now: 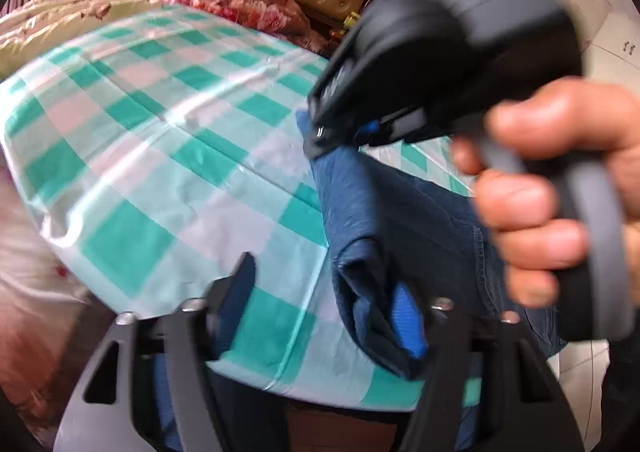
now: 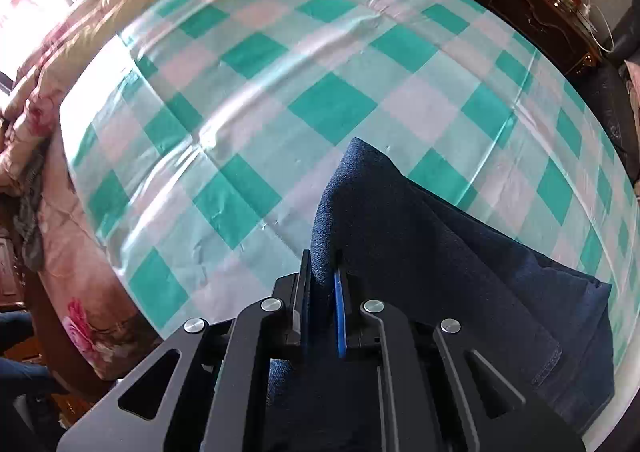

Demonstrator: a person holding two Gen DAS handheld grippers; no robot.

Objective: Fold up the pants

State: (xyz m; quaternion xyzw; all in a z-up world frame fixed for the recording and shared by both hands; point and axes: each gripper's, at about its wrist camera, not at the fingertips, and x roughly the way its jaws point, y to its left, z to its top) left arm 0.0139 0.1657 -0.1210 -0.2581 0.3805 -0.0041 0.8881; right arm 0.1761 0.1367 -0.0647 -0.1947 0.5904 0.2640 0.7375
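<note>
Jaws of the right gripper (image 2: 322, 292) are clamped on a raised fold of the dark blue denim pants (image 2: 440, 252), which lie on the green-and-white checked table (image 2: 280, 92). Left gripper (image 1: 332, 292) jaws are apart beside the cloth. The fold should be carried over evenly.

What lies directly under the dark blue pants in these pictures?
The pants rest on a green-and-white checked cloth, which shows all around them. Whatever the cloth covers is hidden, as is any part of it beneath the fabric itself.
</note>
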